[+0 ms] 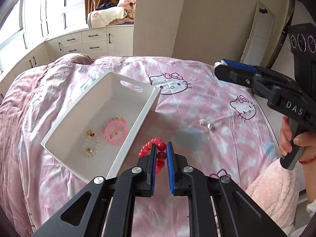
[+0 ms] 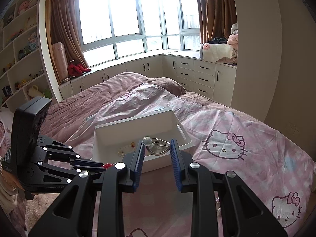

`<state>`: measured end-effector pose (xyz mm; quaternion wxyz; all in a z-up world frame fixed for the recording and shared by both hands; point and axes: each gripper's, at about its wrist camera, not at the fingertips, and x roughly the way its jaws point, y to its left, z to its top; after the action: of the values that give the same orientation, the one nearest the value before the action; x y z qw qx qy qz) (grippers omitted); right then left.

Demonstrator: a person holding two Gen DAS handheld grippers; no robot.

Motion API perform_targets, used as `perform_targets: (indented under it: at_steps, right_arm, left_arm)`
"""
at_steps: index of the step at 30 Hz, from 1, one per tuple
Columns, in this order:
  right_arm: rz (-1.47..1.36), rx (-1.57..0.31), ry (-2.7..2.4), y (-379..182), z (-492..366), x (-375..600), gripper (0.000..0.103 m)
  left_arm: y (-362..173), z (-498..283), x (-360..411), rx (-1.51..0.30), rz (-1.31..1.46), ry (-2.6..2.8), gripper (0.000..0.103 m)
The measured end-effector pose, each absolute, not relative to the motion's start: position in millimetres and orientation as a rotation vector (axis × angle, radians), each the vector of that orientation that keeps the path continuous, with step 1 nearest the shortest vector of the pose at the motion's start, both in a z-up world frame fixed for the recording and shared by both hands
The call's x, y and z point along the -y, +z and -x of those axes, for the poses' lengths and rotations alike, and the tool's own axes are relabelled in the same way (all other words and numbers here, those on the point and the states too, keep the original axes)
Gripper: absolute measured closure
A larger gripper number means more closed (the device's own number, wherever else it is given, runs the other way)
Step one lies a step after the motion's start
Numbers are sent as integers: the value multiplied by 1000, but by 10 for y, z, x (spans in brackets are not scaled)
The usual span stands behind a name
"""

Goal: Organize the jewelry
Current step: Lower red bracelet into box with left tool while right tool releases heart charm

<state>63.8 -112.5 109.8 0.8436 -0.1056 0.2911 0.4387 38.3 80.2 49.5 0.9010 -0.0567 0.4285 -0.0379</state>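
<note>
While the left gripper (image 1: pixel 162 150) clamps one red bead bracelet (image 1: pixel 153 148) beside the white bin (image 1: pixel 138 118) holding two bracelets (image 1: pixel 104 136), the right gripper (image 2: pixel 157 148) grips one clear trinket (image 2: pixel 156 147); two crystal studs (image 1: pixel 206 123) lie on the bedspread (image 1: pixel 207 102).

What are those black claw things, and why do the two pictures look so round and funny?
They are hand-held tongs, one in each of a person's hands. Each carries a wide, bendy-looking camera. The left tongs pinch a red bead bracelet beside the white bin on the Hello Kitty bedsheet. Inside lie a pink bracelet and a pale one. Two sparkly studs wait on the sheet. The right tongs hold a clear, heart-shaped piece.
</note>
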Motion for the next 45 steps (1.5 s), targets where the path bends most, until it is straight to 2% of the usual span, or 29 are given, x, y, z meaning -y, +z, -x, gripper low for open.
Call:
perform_targets:
  at_steps: [7, 15, 25, 45]
  right_arm:
    - [255, -614, 953, 1119, -689, 858, 76]
    - [309, -610, 981, 1128, -804, 431, 76]
    - [362, -688, 1008, 902, -1072, -219, 76]
    - [474, -922, 959, -117, -1461, -1006, 76]
  left_arm:
    - [885, -411, -1056, -823, 102, -48, 88]
    - [997, -509, -1439, -801, 141, 20, 88]
    - [573, -744, -1879, -876, 211, 110, 88]
    - [-371, -1025, -2306, -1077, 244, 219, 88]
